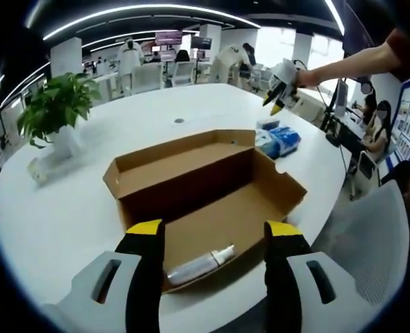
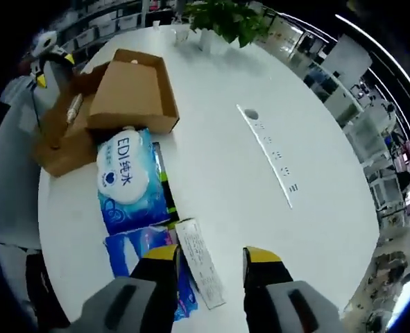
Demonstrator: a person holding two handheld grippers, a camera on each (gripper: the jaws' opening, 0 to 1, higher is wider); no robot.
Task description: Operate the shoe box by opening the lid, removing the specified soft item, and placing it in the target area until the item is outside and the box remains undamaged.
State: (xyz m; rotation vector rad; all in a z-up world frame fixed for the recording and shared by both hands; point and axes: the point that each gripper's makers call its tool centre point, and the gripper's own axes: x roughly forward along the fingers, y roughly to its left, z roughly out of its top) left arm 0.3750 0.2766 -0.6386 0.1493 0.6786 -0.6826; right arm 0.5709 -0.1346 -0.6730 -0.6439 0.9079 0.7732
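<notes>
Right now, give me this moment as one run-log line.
shoe box: lid open, on table | bottle: inside box | blue soft packs: outside, beside box | left gripper: open | right gripper: open, empty

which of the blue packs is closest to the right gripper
The plain blue pack, lying beside the right gripper's jaw; the pack printed "EDI" lies farther off, touching the box.

Left gripper view: the shoe box (image 1: 205, 201) is seen closely, from its open end. Right gripper view: the shoe box (image 2: 114, 97) is seen from above, farther off.
</notes>
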